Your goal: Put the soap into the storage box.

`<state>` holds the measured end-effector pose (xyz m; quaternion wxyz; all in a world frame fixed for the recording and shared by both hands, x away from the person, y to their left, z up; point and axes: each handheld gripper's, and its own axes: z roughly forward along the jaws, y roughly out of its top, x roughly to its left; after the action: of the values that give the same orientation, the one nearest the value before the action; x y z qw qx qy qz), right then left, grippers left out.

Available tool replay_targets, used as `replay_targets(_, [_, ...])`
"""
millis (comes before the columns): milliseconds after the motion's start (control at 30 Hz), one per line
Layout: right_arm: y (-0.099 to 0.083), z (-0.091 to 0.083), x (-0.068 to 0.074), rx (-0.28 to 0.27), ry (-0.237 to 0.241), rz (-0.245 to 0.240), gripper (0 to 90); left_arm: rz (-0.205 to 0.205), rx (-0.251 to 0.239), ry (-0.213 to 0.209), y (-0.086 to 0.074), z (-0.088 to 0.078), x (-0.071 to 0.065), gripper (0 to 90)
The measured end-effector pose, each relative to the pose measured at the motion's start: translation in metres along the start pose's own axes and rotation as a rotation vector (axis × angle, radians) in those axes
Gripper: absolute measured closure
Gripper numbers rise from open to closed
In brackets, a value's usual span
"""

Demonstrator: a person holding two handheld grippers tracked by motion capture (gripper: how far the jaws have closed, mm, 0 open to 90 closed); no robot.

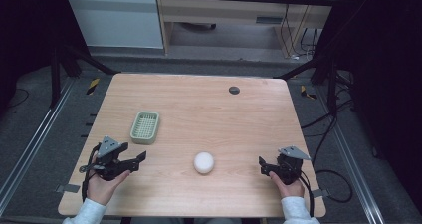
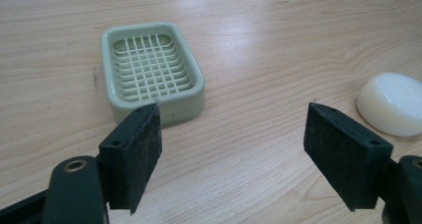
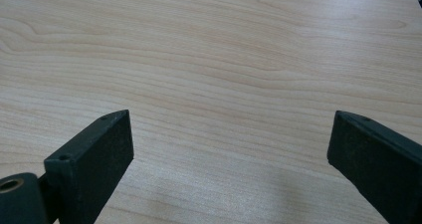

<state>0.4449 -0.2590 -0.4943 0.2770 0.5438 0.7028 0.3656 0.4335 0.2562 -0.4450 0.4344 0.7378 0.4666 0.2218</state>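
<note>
While both tongs gape, soap [image 1: 204, 162] lies between.

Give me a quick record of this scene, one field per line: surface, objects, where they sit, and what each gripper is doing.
surface: wooden table
objects: green soap dish, white soap bar
dish state: empty, grid bottom showing, flat on the table
soap position: apart from the dish, nearer the person, between the two grippers
left gripper: jaws open, holding nothing, pointed toward the dish and soap
right gripper: jaws open, holding nothing, over bare table
contact: neither gripper touches dish or soap
</note>
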Motion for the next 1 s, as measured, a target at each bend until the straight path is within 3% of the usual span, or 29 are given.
replay_targets(267, [0.000, 0.000, 0.000, 0.003, 0.000, -0.001, 4.6, 0.022, 0.022, -0.022, 0.002, 0.003, -0.011, 22.9])
replay_targets(400, [-0.001, 0.000, 0.000, 0.007, 0.002, 0.002, 4.6, 0.045, 0.032, -0.032, 0.003, 0.006, -0.018, 22.9])
replay_targets(433, [-0.001, 0.001, 0.000, 0.004, 0.001, 0.001, 4.6, 0.066, 0.041, -0.038, 0.004, 0.008, -0.022, 22.9])
replay_targets(1000, [-0.001, 0.001, 0.001, 0.005, 0.006, -0.004, 4.6, 0.147, 0.068, -0.085, 0.018, 0.019, -0.048, 22.4])
